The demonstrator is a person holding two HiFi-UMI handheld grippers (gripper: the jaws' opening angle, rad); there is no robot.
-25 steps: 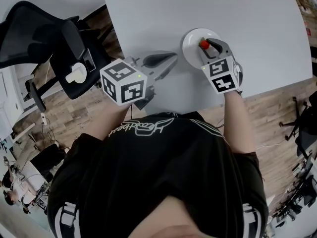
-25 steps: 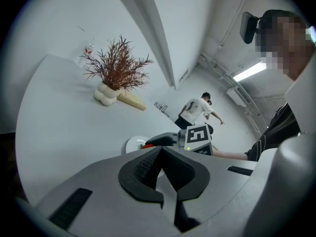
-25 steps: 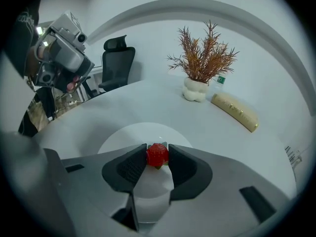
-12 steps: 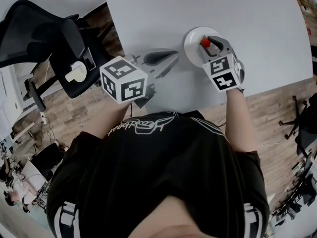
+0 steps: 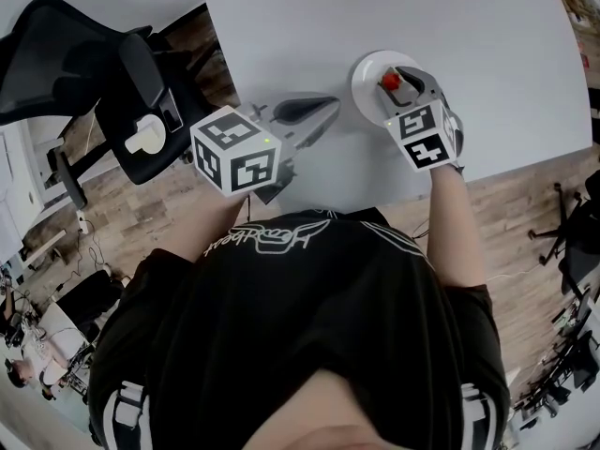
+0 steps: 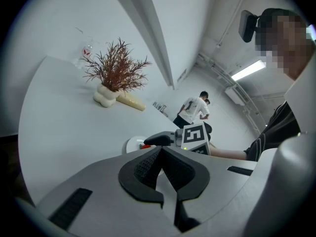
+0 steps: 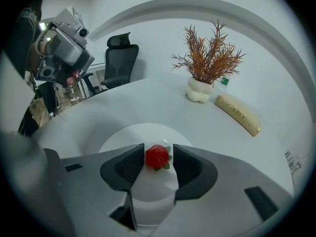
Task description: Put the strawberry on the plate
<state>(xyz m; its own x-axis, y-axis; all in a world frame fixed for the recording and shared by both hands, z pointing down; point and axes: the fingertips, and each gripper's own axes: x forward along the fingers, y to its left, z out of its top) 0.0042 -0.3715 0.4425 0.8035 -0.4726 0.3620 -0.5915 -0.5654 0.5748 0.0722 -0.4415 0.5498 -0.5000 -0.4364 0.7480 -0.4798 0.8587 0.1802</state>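
As the right gripper (image 7: 158, 149) opens its jaws, the scene reads so:

Strawberry (image 7: 157, 156): small, bright red and glossy, with green leaves showing at its right and lower side.

Place: it rests on the plate (image 7: 123, 137), which is round and white. The plate stands on the white table (image 7: 148, 98), near the edge closest to the person.

Strawberry to right jaws: it lies between the two dark pads, close to their tips. In the right gripper view its side is at or just against the pad on the view's left. A narrow gap shows between it and the other pad.

Right jaws: apart and widening, low over the plate, not clamped on the strawberry.

Left gripper (image 6: 161, 149): its jaws are closed, tips together, with nothing between them. It is held over the table, apart from the plate and pointing toward it.
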